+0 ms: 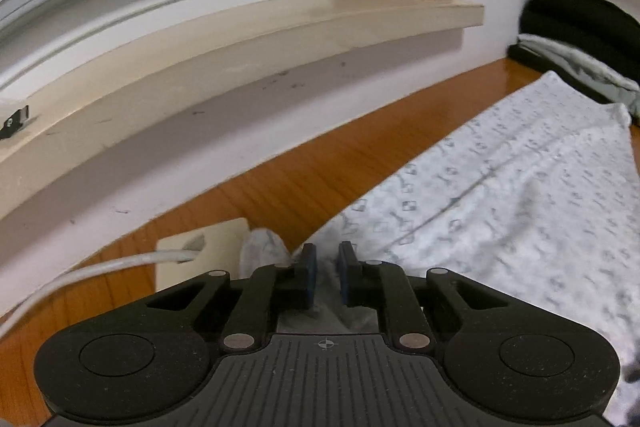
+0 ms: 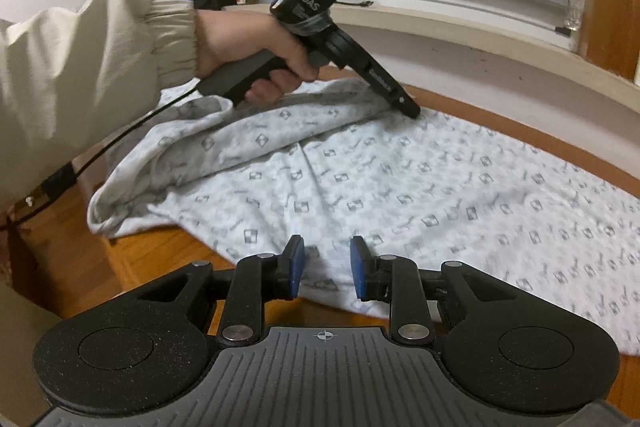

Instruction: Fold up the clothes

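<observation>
A white garment with a small grey square print lies spread on the wooden table. My left gripper is shut on a raised fold at the garment's edge, with cloth pinched between the blue pads. In the right wrist view a hand in a beige sleeve holds that left gripper, its tip down on the garment where one side is folded over. My right gripper is open just above the near hem, and the cloth lies flat under the gap.
A pale window sill and wall run along the table's far side. Folded dark and grey clothes are stacked at the far right. A beige socket plate with a white cable sits left of my left gripper. Bare wood shows left of the hem.
</observation>
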`<state>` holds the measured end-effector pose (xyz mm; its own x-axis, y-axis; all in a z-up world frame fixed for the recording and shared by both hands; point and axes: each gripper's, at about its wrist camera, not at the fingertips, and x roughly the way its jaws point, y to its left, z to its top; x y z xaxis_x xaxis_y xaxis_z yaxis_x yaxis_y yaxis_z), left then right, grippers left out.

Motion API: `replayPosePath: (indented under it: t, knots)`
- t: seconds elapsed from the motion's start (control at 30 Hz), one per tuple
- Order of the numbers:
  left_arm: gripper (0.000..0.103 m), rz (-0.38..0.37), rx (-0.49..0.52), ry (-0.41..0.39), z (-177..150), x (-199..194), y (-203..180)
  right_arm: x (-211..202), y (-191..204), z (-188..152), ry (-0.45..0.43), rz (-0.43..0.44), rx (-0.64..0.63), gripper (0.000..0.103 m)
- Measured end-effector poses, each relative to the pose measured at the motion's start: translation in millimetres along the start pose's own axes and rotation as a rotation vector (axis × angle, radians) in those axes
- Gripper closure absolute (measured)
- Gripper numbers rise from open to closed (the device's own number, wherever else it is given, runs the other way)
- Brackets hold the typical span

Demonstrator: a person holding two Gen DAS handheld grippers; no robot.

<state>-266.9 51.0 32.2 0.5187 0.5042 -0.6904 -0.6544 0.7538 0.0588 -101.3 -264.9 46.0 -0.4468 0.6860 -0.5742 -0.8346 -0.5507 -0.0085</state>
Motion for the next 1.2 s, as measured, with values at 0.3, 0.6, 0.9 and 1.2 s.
replayPosePath:
  t: [0.3, 0.6, 0.9, 1.2]
  knots:
    - [0.088, 0.007, -0.004, -0.024, -2, 1, 1, 10, 9, 12, -0.032, 0.009, 0.019, 0.077]
    - [0.088, 0.115, 0.028, -0.018, 7, 12, 2, -3, 29, -13, -0.077, -0.02, 0.016, 0.076]
    - [0.082, 0.031, 0.013, -0.053, 32, 4, -18, -33, -31, -7, -0.113, -0.14, 0.084, 0.076]
    - [0.082, -0.153, 0.037, -0.005, 74, 65, -79, -35, -105, -30, -0.025, -0.321, 0.185, 0.076]
